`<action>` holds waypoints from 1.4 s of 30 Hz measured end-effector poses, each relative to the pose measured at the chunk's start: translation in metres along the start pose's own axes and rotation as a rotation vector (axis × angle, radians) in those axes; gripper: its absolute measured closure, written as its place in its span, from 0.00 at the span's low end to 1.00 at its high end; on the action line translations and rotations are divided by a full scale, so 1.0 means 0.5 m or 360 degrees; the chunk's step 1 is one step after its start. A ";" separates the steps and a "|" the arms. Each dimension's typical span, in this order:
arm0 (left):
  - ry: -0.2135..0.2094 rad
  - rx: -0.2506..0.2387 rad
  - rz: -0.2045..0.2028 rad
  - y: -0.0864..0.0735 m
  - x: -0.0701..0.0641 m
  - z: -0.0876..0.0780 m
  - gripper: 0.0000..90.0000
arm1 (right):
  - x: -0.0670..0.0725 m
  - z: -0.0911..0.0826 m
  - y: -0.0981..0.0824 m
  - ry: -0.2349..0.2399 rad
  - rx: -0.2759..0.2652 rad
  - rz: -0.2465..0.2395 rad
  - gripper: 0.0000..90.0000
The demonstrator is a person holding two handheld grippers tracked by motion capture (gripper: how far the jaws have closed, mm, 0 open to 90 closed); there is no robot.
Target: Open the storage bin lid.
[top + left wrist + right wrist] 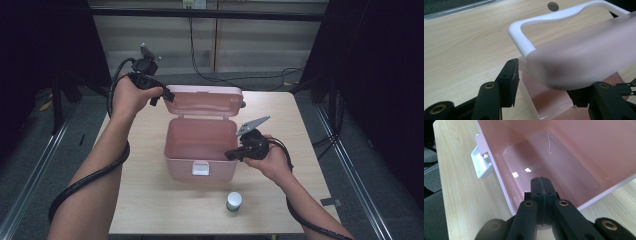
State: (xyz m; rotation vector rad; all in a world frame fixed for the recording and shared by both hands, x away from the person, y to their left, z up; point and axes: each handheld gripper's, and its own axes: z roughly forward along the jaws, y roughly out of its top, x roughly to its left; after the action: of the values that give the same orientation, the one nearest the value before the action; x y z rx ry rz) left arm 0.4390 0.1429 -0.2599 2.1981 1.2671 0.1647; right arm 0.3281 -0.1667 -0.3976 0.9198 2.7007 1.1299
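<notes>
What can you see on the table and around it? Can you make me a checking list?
Surface: pale wooden table, bare in front.
Job's things: pink box open and empty inside, lid tipped back, white latch at its front, white handle on the lid.
Clutter: small white-capped bottle standing near the front edge.
Grippers: left gripper open around the lid's edge; right gripper shut, at the box's right rim.
Cables: a black cable trails from the left gripper, another from the right; more hang at the back wall.
Surroundings: dark curtains at both sides, grey floor.
</notes>
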 end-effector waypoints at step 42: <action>0.0131 -0.0091 -0.0077 0.035 0.013 0.054 0.89 | -0.006 0.002 -0.012 0.0020 -0.0028 0.0002 1.00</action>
State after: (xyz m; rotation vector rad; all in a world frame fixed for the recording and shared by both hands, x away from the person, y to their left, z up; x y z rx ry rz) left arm 0.4662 0.1301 -0.2735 2.1296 1.3425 0.2715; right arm 0.3278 -0.1713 -0.4029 0.9152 2.6963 1.1615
